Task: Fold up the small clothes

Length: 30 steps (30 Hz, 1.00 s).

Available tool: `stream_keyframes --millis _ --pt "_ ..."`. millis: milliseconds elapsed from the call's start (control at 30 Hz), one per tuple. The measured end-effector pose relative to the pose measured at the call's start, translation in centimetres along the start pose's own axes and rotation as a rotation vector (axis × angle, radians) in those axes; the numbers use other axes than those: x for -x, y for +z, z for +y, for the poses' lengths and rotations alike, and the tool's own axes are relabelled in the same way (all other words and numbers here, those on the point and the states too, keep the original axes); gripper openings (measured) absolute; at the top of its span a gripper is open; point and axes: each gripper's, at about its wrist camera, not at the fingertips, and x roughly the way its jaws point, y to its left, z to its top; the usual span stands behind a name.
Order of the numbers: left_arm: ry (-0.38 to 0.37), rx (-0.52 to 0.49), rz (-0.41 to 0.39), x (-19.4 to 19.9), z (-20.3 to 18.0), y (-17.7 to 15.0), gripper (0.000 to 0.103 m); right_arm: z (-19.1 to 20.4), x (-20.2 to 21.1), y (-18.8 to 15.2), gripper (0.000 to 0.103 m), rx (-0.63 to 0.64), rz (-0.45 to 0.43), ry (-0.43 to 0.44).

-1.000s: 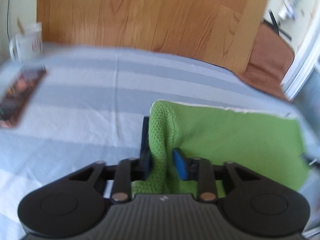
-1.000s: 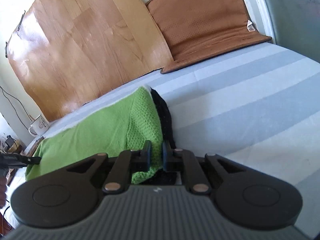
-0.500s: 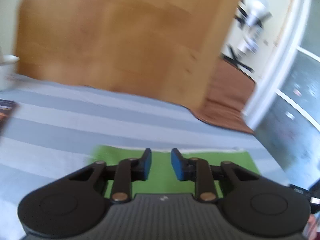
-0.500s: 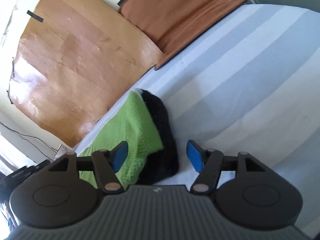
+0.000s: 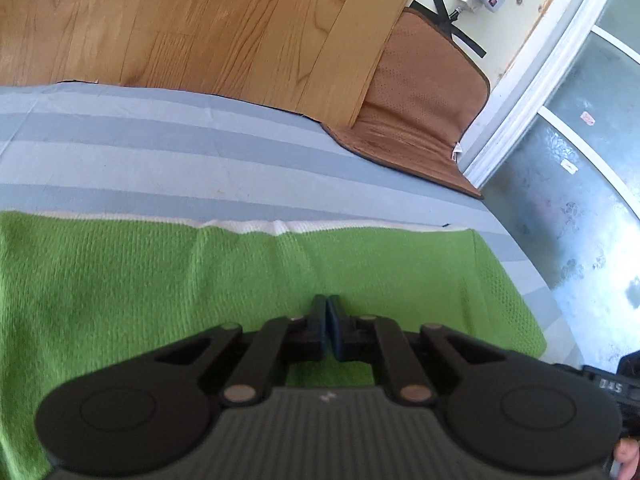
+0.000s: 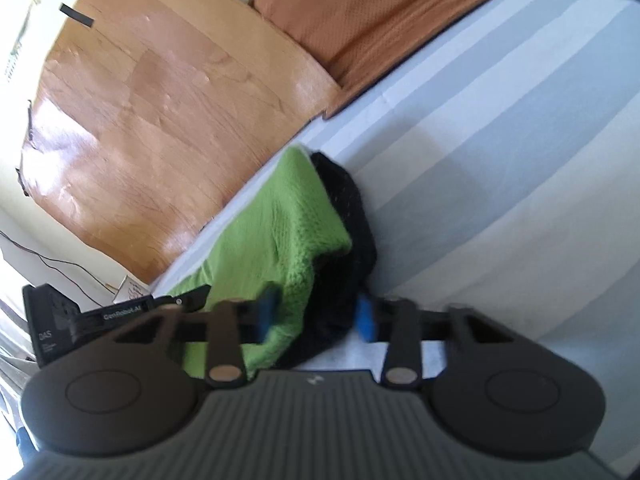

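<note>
The left gripper point(image 5: 327, 322) has its fingers pressed together with nothing between them, hovering over the green knit garment point(image 5: 168, 280) spread just ahead on the striped bed sheet point(image 5: 160, 140). The right gripper point(image 6: 318, 316) stands wide, straddling the garment's folded end and its black lining point(image 6: 348, 216). Best to close low on both layers so that the fold lifts evenly.

Readable lettering on the other gripper

In the right wrist view, the left gripper point(image 6: 120, 312) at the left edge bears white "GenRobot.AI" along its arm and "DAS" on its black body, with smaller print below too small to read. In the left wrist view, the right gripper point(image 5: 612, 388) at the near right edge shows "DAS".
</note>
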Motion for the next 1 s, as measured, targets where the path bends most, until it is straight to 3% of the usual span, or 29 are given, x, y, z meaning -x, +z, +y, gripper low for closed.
stream_keyframes --millis 133,167,233,267,367,533,700,800,867,1000 --pt "-0.023 0.041 0.037 1.1 0.7 1.1 0.008 2.0 0.9 0.7 0.029 0.028 -0.037 0.026" --pt "-0.046 0.067 0.041 1.9 1.2 1.3 0.018 3.1 1.4 0.9 0.029 0.06 -0.055 0.043" --pt "-0.069 0.111 -0.026 4.4 2.8 1.6 0.037 6.1 2.2 1.2 0.028 0.15 -0.079 0.065" --pt "-0.061 0.13 -0.078 6.1 3.7 1.8 0.042 7.6 2.2 1.2 0.028 0.199 -0.082 0.075" --pt "-0.062 0.206 -0.183 10.5 7.2 2.0 0.044 13.0 1.4 0.5 0.027 0.37 -0.064 0.112" --pt "0.002 0.295 -0.304 16.0 11.8 0.7 0.052 21.4 -2.7 -3.5 0.024 0.685 0.025 0.178" --pt "0.054 0.344 -0.338 18.2 14.4 -1.0 0.058 26.8 -8.5 -9.6 0.022 0.932 0.179 0.224" --pt "0.055 0.364 -0.341 18.5 15.3 -1.8 0.067 27.6 -12.1 -12.6 0.022 1.006 0.286 0.216" --pt "0.051 0.368 -0.338 18.6 15.7 -2.2 0.08 27.1 -13.6 -13.7 0.024 1.041 0.307 0.215" --pt "0.058 0.328 -0.282 17.0 14.9 -1.8 0.095 27.2 -12.7 -12.0 0.038 0.975 0.351 0.31"
